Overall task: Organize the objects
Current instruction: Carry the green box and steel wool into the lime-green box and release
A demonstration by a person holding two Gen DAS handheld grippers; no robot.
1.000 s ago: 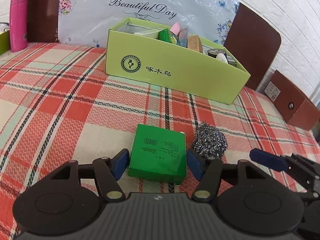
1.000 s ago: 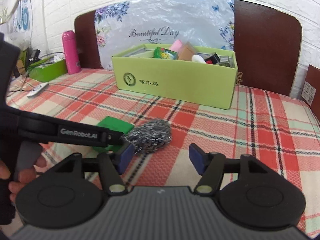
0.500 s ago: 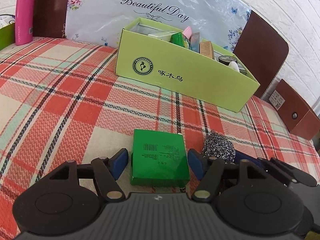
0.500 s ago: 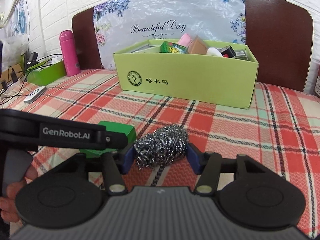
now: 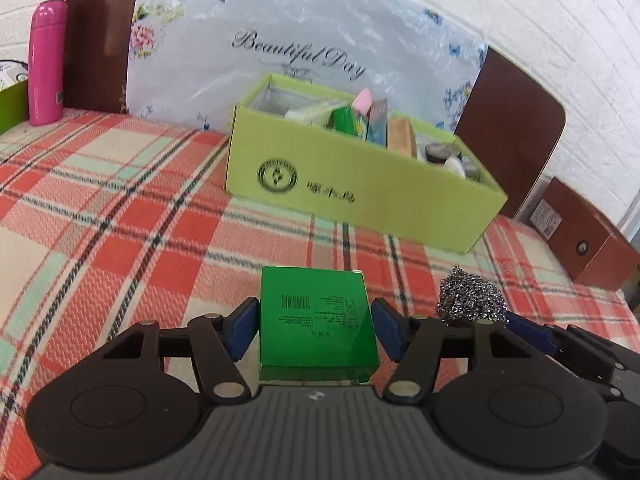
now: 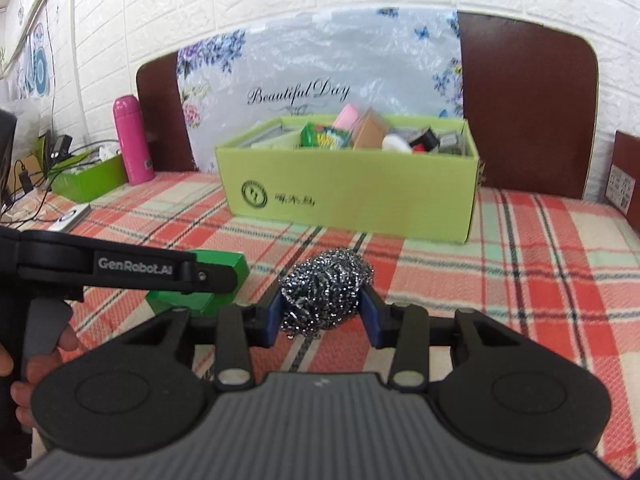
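A flat green box (image 5: pixel 316 320) lies on the plaid cloth between the blue pads of my left gripper (image 5: pixel 314 328). Its jaws are closing and stand very close to the box's sides, with a sliver of gap on the right. Just to the right sits a steel wool scourer (image 5: pixel 470 300). My right gripper (image 6: pixel 323 314) has its closing pads pressed on both sides of the scourer (image 6: pixel 326 292). The left gripper's finger (image 6: pixel 212 276) crosses in front of the green box (image 6: pixel 224 258). A lime carton (image 5: pixel 360 196) full of small items stands behind.
A pink bottle (image 6: pixel 132 140) and a green tray (image 6: pixel 88 180) with cables stand at the far left, with a white remote (image 6: pixel 70 216) beside them. Brown boxes (image 5: pixel 580 240) sit at the right edge. A headboard and a floral bag back the carton (image 6: pixel 348 200).
My right gripper came forward around the scourer and its jaws narrowed onto it. My left gripper edged forward, so the green box sits deeper between its pads.
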